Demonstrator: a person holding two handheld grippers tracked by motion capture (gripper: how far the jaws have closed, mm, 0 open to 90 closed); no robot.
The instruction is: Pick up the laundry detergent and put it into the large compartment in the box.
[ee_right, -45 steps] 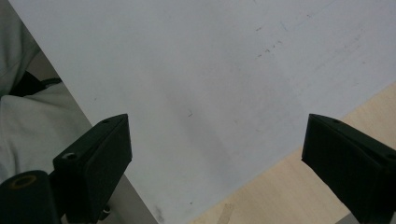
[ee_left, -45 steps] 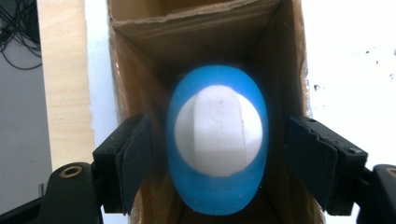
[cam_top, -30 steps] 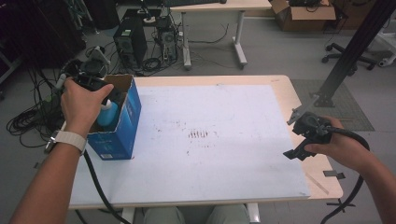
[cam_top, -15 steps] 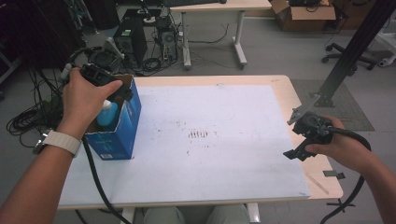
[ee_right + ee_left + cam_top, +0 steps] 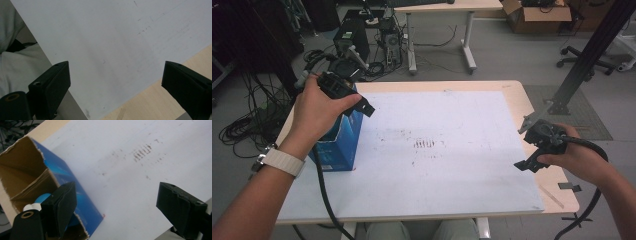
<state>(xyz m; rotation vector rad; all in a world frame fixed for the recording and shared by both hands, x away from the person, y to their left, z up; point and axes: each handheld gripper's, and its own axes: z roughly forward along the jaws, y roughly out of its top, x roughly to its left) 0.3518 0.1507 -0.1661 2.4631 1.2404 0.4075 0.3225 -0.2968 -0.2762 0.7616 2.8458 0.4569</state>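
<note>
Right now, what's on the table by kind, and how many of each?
Blue cardboard box: 1
Blue bottle with a white cap, inside the box: 1
White sheet covering the tabletop: 1
Total: 3

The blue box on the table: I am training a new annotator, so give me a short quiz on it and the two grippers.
1. True or false: the left gripper is clamped on the blue box.
2. What lies inside the box, seen in the left gripper view? A) a red cup B) a blue thing with a white cap C) a coil of cable
3. Over which surface does the right gripper hang with open jaws?

Key
1. False: its jaws have just been opening, with nothing between them.
2. B
3. The white sheet on the table, at its near edge.
</note>
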